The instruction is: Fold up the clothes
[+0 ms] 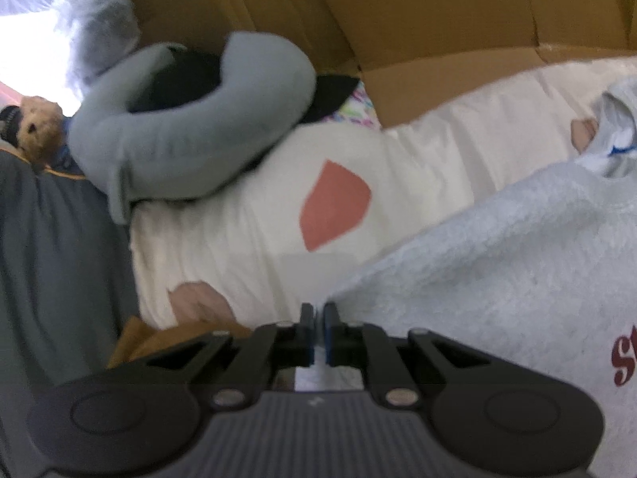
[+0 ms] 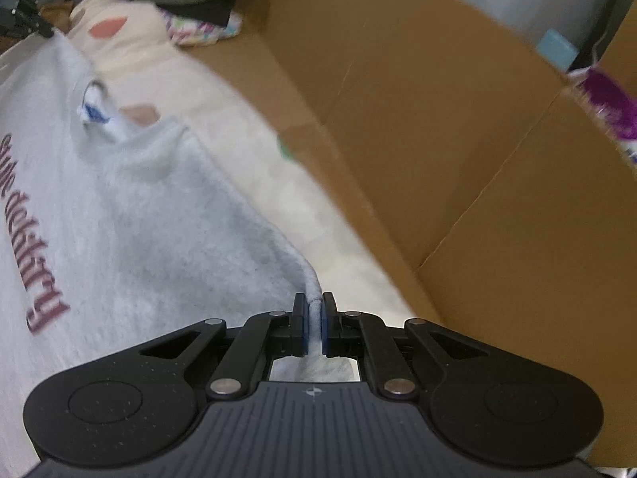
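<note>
Over the bed, both grippers' fingers pinching sweatshirt edges

A bed hemmed in by cardboard, lit from the far left.

Cream bedding with pink petal shapes covers the surface; a brown box stands along its far edge. Bright white light glares at far left beside a grey neck pillow.

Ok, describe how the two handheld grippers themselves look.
Both match: the left gripper and right gripper have black linkage arms with silver pivot pins, blue pads inside black fingers, round black side housings and a ribbed dark grey body. No cables or sleeves show.
</note>
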Tool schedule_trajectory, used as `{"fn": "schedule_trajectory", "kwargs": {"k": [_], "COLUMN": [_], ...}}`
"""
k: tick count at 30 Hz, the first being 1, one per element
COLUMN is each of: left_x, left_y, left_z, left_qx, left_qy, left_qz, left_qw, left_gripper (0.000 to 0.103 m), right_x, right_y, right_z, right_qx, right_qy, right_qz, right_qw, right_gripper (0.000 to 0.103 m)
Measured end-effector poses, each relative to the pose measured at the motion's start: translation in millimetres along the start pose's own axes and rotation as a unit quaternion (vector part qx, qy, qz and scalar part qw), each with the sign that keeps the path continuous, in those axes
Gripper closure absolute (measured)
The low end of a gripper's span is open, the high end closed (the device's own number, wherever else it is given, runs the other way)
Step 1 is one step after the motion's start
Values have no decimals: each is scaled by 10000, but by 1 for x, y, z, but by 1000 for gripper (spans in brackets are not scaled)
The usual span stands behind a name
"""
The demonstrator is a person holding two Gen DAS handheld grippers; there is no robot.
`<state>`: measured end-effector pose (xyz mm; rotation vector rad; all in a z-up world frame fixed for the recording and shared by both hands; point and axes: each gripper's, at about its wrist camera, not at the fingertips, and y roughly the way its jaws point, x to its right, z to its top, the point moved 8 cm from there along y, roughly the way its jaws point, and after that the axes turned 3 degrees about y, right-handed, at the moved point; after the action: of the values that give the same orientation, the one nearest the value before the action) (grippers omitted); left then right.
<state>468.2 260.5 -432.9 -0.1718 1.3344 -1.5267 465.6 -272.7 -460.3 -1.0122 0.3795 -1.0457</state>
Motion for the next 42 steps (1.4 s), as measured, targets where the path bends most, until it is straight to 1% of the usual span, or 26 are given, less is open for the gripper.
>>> {"fn": "schedule_trajectory", "kwargs": {"k": [3, 6, 7, 8, 9, 10, 11, 13, 14, 15, 16, 17, 19, 20, 23, 25, 29, 30, 33, 36, 39, 40, 42], "left_x": [-8, -9, -6, 0, 7, 14, 18, 24, 23, 22, 21, 21, 25, 28, 41, 51, 71, 76, 93, 109, 117, 119, 119], "left_y": [-2, 4, 14, 26, 37, 49, 53, 62, 62, 61, 56, 52, 44, 43, 44, 45, 45, 46, 50, 54, 62, 64, 67], "left_z": [8, 3, -1, -5, -9, -13, -13, -13, -10, -7, -3, 2, 13, 20, 41, 56, 83, 89, 102, 103, 97, 95, 93], "left_qx": [164, 137, 29, -105, -241, -376, -405, -448, -430, -409, -309, -203, 11, 93, 275, 398, 652, 674, 708, 636, 474, 446, 376], "left_qy": [-82, -256, -361, -357, -345, -333, -338, -352, -465, -586, -686, -784, -727, -680, -606, -507, -423, -385, -245, -79, 39, 62, 120], "left_qz": [124, 137, 83, 17, -48, -114, -79, 4, -34, -77, -165, -255, -363, -428, -651, -761, -1057, -1138, -1379, -1704, -1889, -1922, -2013], "left_qw": [9998, 9995, 9993, 9993, 9991, 9987, 9986, 9984, 9980, 9974, 9970, 9964, 9967, 9967, 9957, 9950, 9914, 9905, 9876, 9833, 9808, 9803, 9787], "left_gripper": [99, 99, 98, 97, 97, 95, 92, 91, 91, 90, 86, 77, 71, 71, 71, 71, 71, 71, 71, 71, 71, 70, 65], "right_x": [5, 10, 10, 9, 8, 8, 7, 7, 7, 7, 7, 5, -1, -5, -21, -29, -53, -59, -77, -88, -88, -89, -92], "right_y": [-9, -6, 0, 9, 22, 33, 40, 48, 46, 43, 39, 37, 35, 34, 36, 41, 57, 60, 71, 82, 92, 95, 101], "right_z": [4, -2, -7, -14, -17, -23, -26, -29, -27, -26, -23, -21, -14, -9, 7, 15, 33, 39, 58, 77, 91, 94, 97], "right_qx": [113, 79, 21, -44, -76, -204, -251, -297, -267, -237, -179, -117, -35, 15, 205, 262, 396, 467, 575, 649, 625, 602, 473], "right_qy": [-45, 58, 90, 142, 265, 362, 402, 419, 400, 382, 408, 441, 477, 469, 304, 118, -255, -358, -407, -364, -173, -125, -124], "right_qz": [-151, -239, -264, -266, -200, -119, -105, -137, -172, -205, -204, -138, -17, 33, 342, 349, 554, 571, 768, 934, 1121, 1180, 1333], "right_qw": [9998, 9997, 9996, 9995, 9994, 9991, 9988, 9986, 9987, 9988, 9988, 9989, 9989, 9989, 9987, 9990, 9974, 9966, 9946, 9928, 9916, 9911, 9899], "right_gripper": [100, 100, 100, 100, 99, 99, 98, 94, 81, 73, 70, 69, 68, 65, 65, 65, 65, 65, 65, 65, 66, 66, 66]}}
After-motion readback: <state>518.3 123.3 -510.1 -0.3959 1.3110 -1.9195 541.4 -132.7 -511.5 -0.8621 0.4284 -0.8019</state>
